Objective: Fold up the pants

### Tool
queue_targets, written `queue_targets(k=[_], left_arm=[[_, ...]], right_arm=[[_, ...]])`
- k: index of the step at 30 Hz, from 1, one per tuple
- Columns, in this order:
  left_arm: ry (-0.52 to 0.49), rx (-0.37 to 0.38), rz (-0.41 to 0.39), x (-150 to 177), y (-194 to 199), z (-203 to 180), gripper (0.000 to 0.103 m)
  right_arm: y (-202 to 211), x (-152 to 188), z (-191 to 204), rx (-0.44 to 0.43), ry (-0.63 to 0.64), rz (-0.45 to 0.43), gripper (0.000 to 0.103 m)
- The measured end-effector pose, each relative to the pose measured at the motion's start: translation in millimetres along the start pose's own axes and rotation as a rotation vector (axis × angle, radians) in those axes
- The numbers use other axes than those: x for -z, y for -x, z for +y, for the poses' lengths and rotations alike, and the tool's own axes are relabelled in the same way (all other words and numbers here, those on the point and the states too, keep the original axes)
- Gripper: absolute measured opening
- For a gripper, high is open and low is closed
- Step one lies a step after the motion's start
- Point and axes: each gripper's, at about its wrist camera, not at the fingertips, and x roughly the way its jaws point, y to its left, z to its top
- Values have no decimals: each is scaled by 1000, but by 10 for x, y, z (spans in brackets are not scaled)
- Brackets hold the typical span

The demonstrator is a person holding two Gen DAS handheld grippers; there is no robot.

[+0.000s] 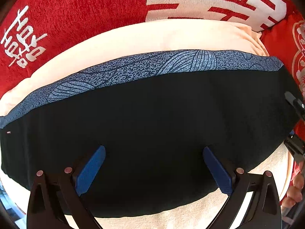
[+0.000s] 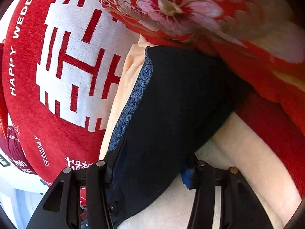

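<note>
The pants [image 1: 152, 126] are black with a blue patterned waistband [image 1: 152, 66]. They lie folded as a flat band on cream bedding [image 1: 152, 36]. My left gripper [image 1: 154, 169] is open just above the black cloth, blue pads apart and empty. In the right wrist view the pants [image 2: 181, 103] run away from me, the waistband [image 2: 133, 103] along their left side. My right gripper [image 2: 152, 169] straddles the near end of the pants, with cloth between its fingers; the pads are mostly hidden by it. The right gripper's tip shows at the edge of the left wrist view [image 1: 295, 126].
A red pillow with white characters [image 1: 76, 9] lies behind the pants and shows in the right wrist view [image 2: 57, 66]. A red floral blanket [image 2: 209, 19] lies right of the pants. A hand [image 1: 295, 187] shows at the lower right.
</note>
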Motion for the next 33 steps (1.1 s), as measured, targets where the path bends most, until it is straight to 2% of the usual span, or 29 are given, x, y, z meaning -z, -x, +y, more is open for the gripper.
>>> queue_targets(k=[4, 5, 6, 7, 8, 10, 11, 17, 20, 22, 24, 30, 33], left_arm=[[0, 1, 0, -33, -42, -51, 103], [-1, 1, 1, -31, -40, -48, 103], [-3, 1, 1, -42, -40, -53, 103], [-6, 0, 0, -47, -32, -59, 102], [-10, 2, -12, -53, 1, -73, 88], [-28, 19, -37, -112, 88, -124, 67], [-46, 34, -48, -128, 139, -160, 61], [-93, 149, -128, -227, 317, -369, 61], [-111, 149, -72, -186, 27, -505, 61], [-126, 133, -128, -139, 1, -552, 61], [-126, 137, -140, -118, 13, -540, 61], [-92, 310, -114, -143, 55, -263, 67], [-39, 324, -125, -91, 198, 21, 67]], right_arm=[[-46, -37, 19, 12, -23, 16, 55], [-49, -43, 23, 15, -30, 26, 50], [-55, -50, 25, 32, -35, 43, 44], [-61, -54, 26, 63, -31, 61, 22], [-61, -50, 18, 78, -27, 73, 17], [-33, -49, 35, 57, -23, 81, 15], [-5, -53, 70, 34, -18, 77, 15], [146, -55, 431, -45, 76, 71, 15], [162, -26, 609, -40, 137, 78, 15], [126, 36, 739, -7, 199, 93, 15], [124, 82, 885, 22, 260, 90, 15], [110, 314, 1449, 167, 464, 73, 15], [61, 565, 1835, 250, 604, 68, 15]])
